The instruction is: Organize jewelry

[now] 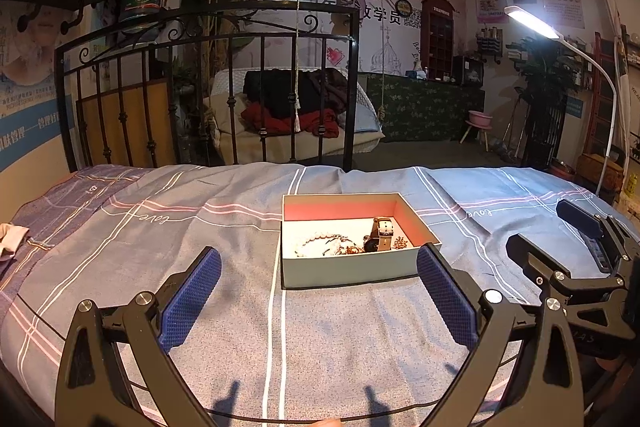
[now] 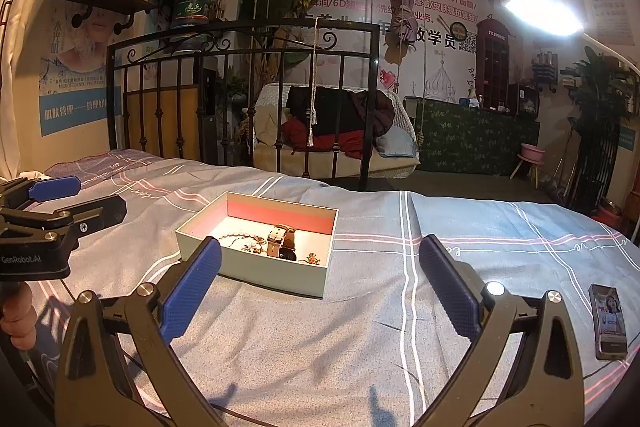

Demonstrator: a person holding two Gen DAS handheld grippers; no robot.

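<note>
An open pale box (image 1: 348, 269) with a pink inner wall lies on the bed, also seen as the box (image 2: 276, 277) in the right wrist view. Inside it lie a watch (image 1: 380, 233) with a light strap, a white bead bracelet (image 1: 310, 242) and small chains; the watch (image 2: 282, 241) shows from the right too. My left gripper (image 1: 318, 267) is open, held just short of the box's near wall, nothing between its fingers. My right gripper (image 2: 320, 263) is open as well, to the right of the box and a little back from it, holding nothing.
The bedsheet (image 1: 160, 267) is grey-blue with white and pink stripes. A phone (image 2: 609, 321) lies on it at the right. A black iron bed frame (image 1: 208, 83) stands behind, a lit lamp (image 1: 530, 21) at the right. A person's hand (image 2: 18, 319) grips the left tool.
</note>
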